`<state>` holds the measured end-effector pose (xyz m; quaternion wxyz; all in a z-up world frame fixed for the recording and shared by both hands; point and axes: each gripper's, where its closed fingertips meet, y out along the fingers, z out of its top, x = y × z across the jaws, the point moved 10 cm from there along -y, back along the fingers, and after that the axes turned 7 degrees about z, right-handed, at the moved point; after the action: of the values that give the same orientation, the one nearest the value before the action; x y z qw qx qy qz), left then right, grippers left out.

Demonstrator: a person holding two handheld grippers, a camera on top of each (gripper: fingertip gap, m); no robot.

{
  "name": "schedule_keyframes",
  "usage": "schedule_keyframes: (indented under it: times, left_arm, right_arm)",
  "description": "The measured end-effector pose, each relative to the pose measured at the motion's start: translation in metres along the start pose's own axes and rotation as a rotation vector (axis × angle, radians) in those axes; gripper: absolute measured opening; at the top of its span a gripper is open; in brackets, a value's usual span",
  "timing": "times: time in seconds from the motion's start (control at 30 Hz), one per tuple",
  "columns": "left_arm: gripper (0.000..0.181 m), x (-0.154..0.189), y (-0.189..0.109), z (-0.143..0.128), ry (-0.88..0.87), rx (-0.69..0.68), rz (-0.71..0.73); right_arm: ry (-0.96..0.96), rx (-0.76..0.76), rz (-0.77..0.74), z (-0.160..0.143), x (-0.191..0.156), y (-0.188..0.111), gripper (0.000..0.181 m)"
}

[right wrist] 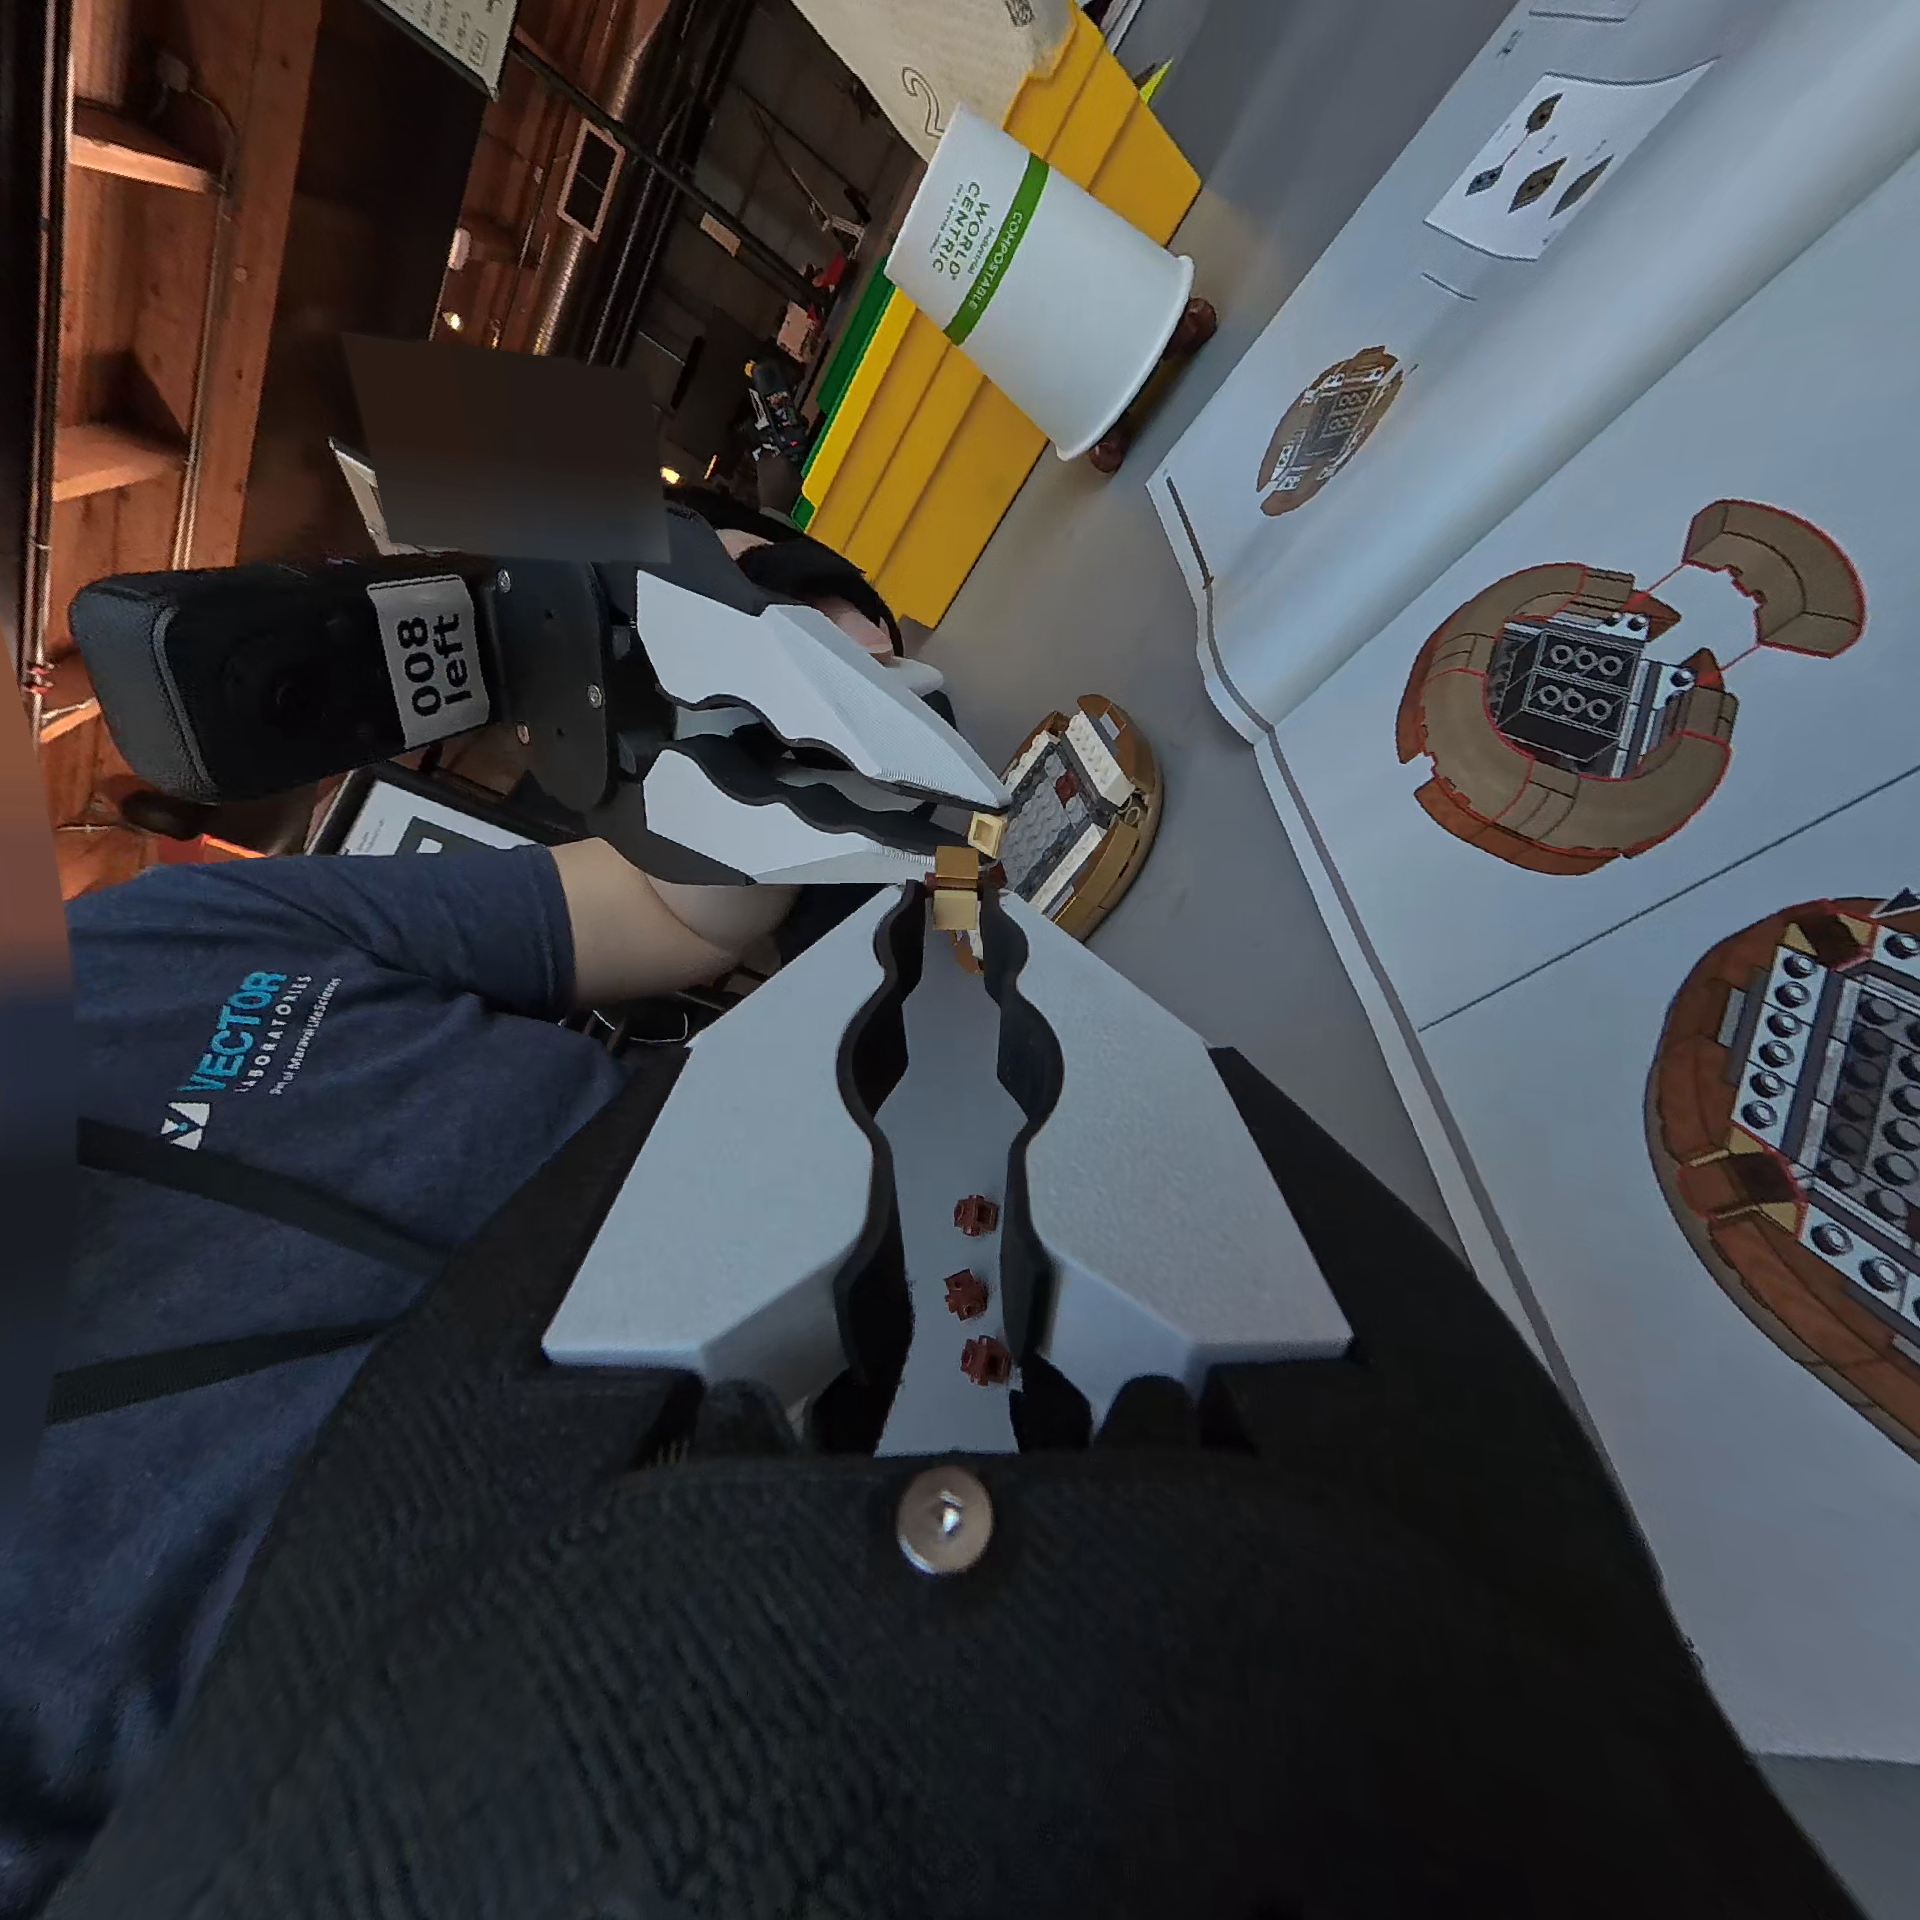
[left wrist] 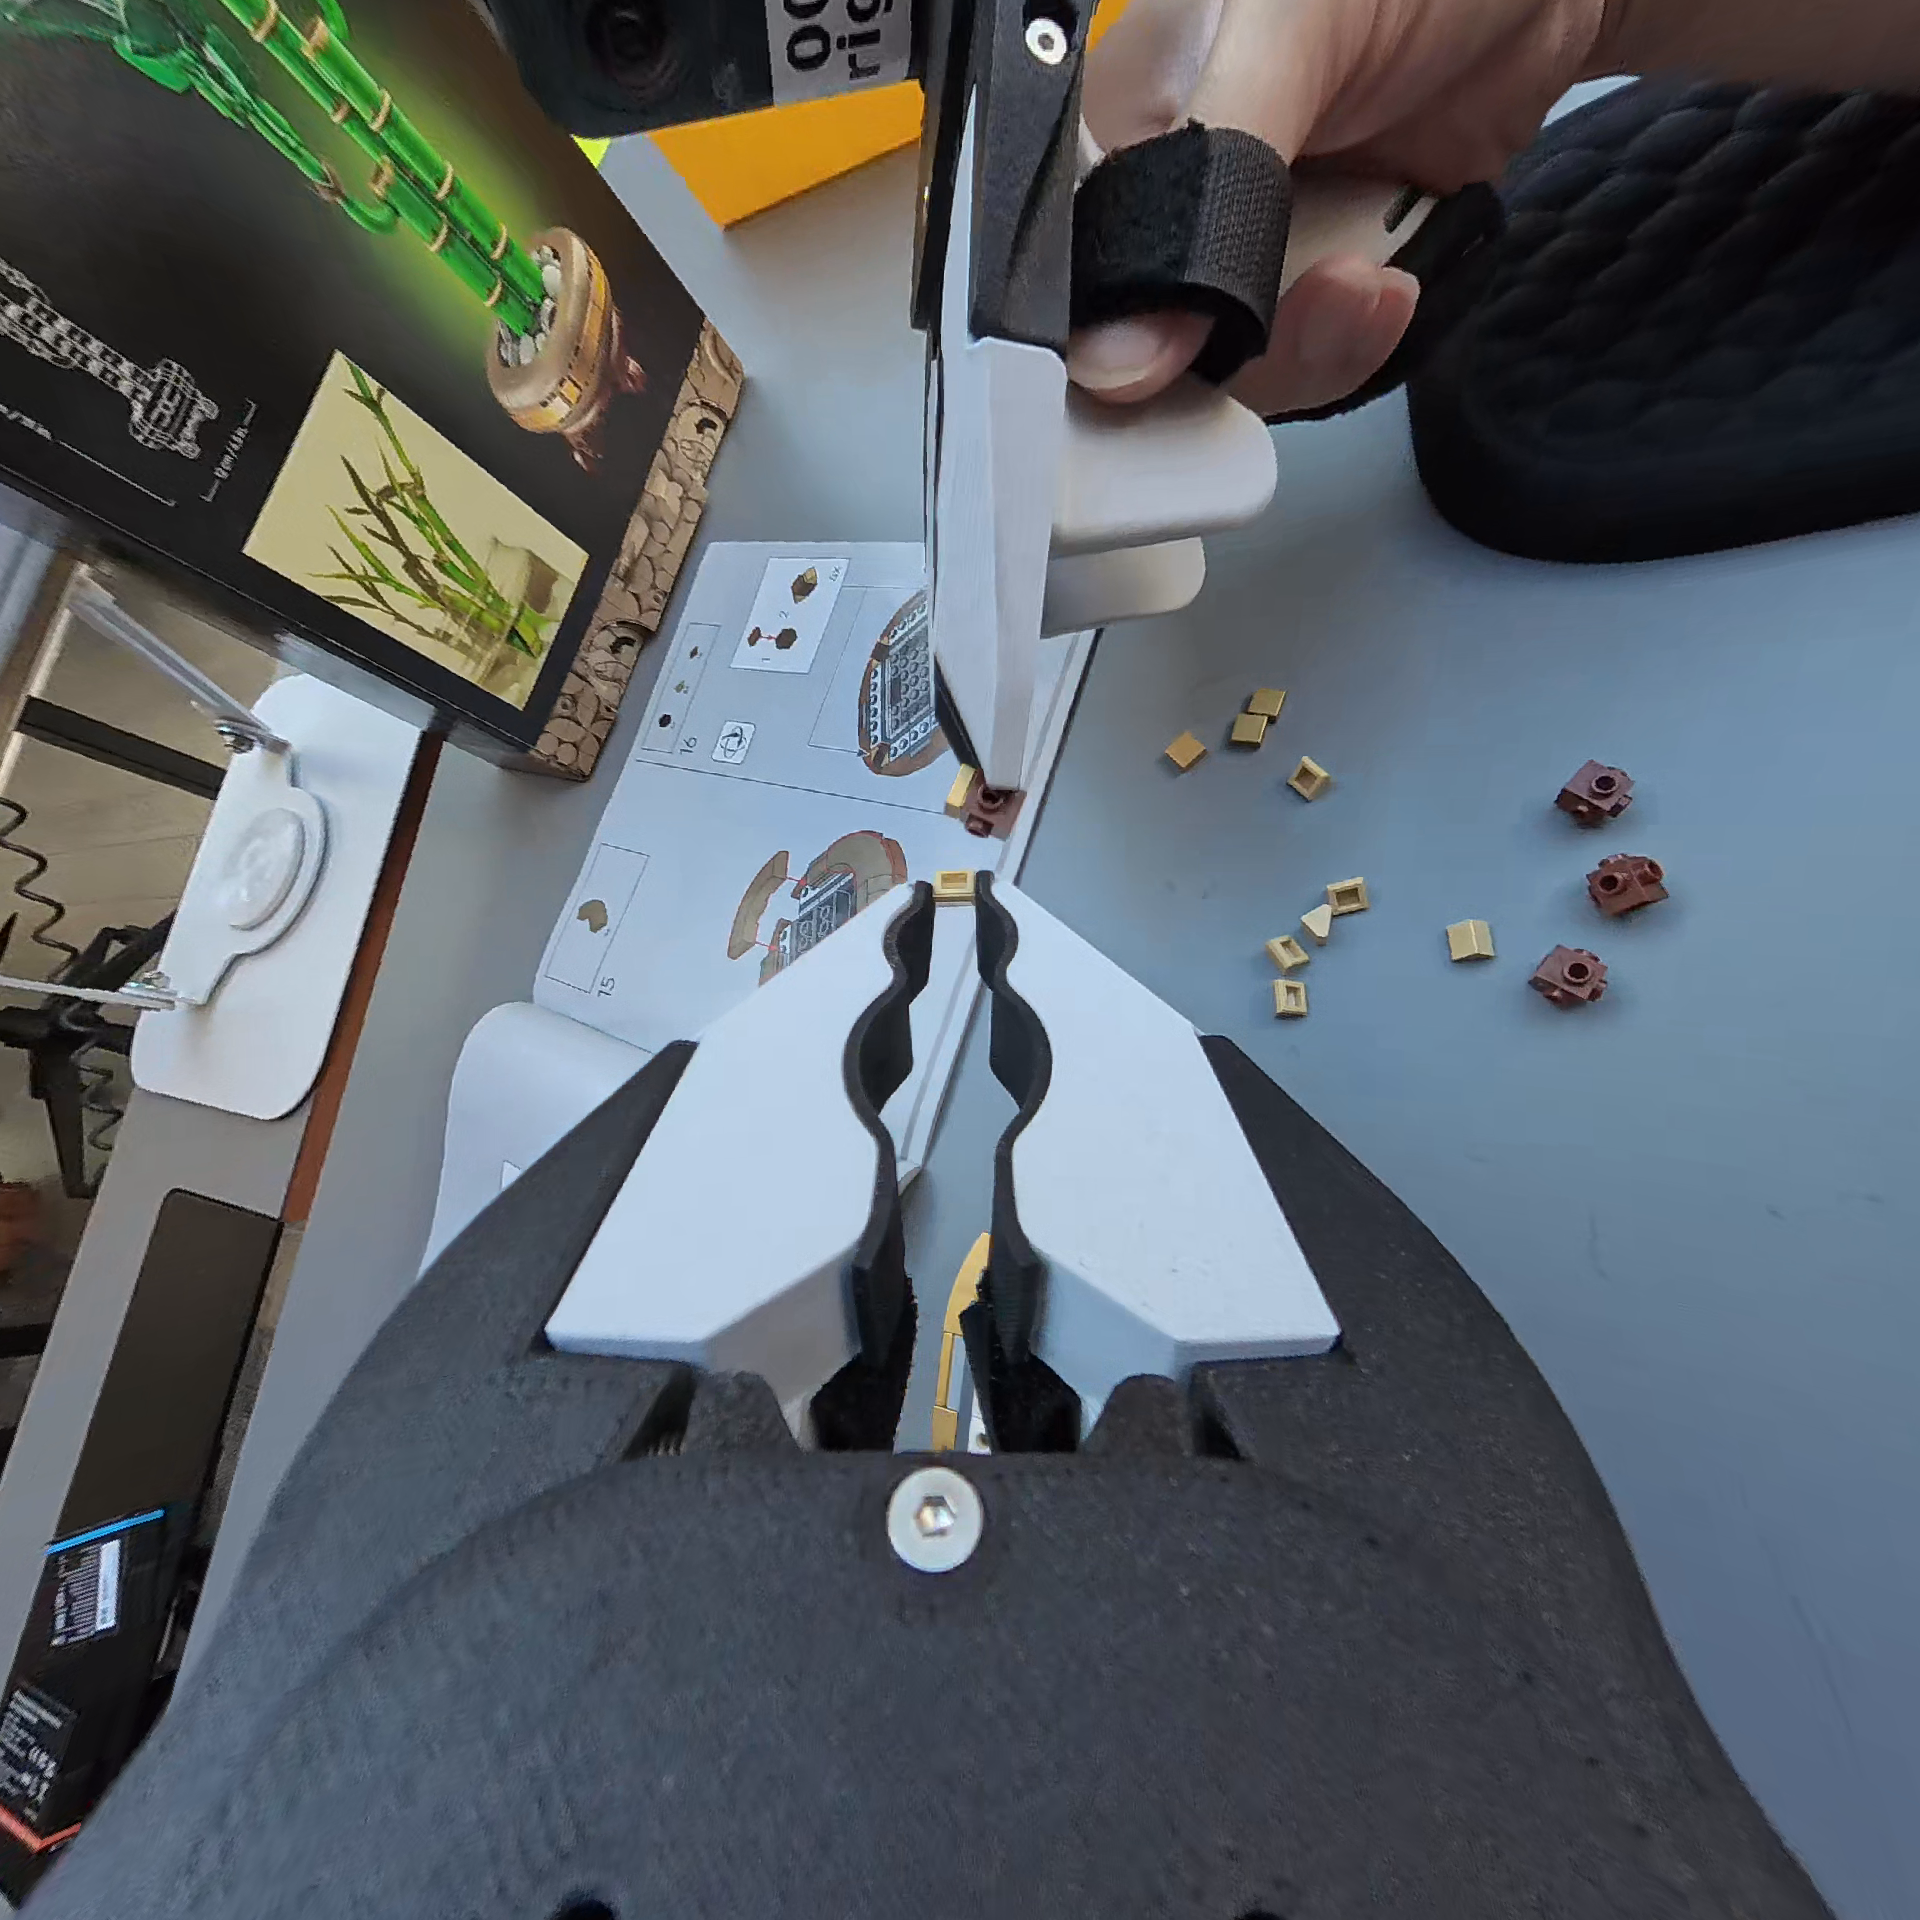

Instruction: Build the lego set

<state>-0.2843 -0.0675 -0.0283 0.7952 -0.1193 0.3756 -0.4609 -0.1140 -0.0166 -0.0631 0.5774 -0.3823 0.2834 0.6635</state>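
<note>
The left gripper (left wrist: 952,885) pinches a small tan square tile (left wrist: 952,884) at its very fingertips, jaws nearly pressed together on it. Just beyond, the right gripper (left wrist: 985,795) comes down from above, its jaws clamped on a reddish-brown stud brick (left wrist: 989,808) with a tan piece already fixed to its side. Both tips meet in the air over the open instruction booklet (left wrist: 748,748), which lies on the grey bench (left wrist: 1455,1247) beside the black set box (left wrist: 312,364) showing green bamboo. Right of the booklet, loose tan tiles (left wrist: 1309,925) and three more reddish-brown bricks (left wrist: 1626,883) lie scattered. In the right wrist view the round, partly built base (right wrist: 1091,821) sits on the bench just past the tips. A white paper cup (right wrist: 1039,281) with a green band and printing stands upside down near yellow bins (right wrist: 935,436) at the bench's far edge.
</note>
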Motion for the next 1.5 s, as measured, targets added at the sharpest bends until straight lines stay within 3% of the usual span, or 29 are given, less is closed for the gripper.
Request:
schedule_keyframes:
  times: [1.03, 1.5]
  left_arm:
    - [0.006, 0.018, -0.001, 0.003, 0.257, -0.107, -0.089]
    - [0.006, 0.019, 0.006, 0.007, 0.281, -0.281, -0.156]
  right_arm:
    - [0.066, -0.113, -0.018, -0.011, 0.01, 0.016, 0.01]
    - [0.083, -0.136, -0.097, -0.013, 0.013, 0.025, 0.009]
